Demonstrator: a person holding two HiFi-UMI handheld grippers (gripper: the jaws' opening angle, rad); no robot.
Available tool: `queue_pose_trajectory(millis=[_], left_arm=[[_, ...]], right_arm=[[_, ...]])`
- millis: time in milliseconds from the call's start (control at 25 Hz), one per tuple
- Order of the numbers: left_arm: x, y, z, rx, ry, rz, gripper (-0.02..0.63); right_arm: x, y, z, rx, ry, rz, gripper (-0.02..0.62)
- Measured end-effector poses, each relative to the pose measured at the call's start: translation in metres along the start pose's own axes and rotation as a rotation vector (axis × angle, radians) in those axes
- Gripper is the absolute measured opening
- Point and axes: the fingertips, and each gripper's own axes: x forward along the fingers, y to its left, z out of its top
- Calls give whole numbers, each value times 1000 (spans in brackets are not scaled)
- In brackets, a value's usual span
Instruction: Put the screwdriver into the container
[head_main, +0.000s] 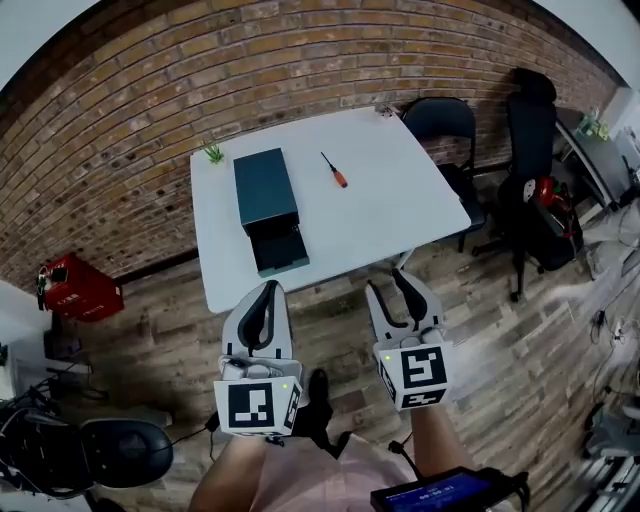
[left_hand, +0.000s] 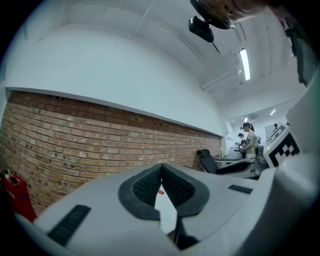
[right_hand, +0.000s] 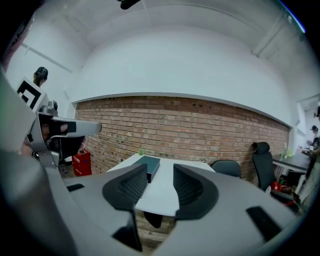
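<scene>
1. Screwdriver (head_main: 335, 171) lies on the white table (head_main: 400, 215), right of the container (head_main: 268, 205) and apart from it, untouched.
2. Left gripper (head_main: 268, 293): jaws together, empty. Right gripper (head_main: 389, 286): jaws apart, empty. Both are short of the table.
3. Judgement: nothing done yet; reach, pick-up and placing all remain.
</scene>
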Motion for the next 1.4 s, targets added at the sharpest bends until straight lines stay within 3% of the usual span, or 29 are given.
queue_pose_trajectory(millis=[400, 680, 1080, 1400], left_arm=[[73, 48, 16, -4, -41, -28, 12], [105, 54, 21, -12, -57, -56, 12], [148, 49, 5, 5, -18, -72, 12], [215, 48, -23, 10, 48, -56, 12]], right_arm=[[78, -12, 39, -29, -28, -35, 158], [100, -25, 54, -57, -29, -58, 155], [134, -58, 44, -28, -9, -72, 155], [194, -98, 17, 10, 47, -33, 155]])
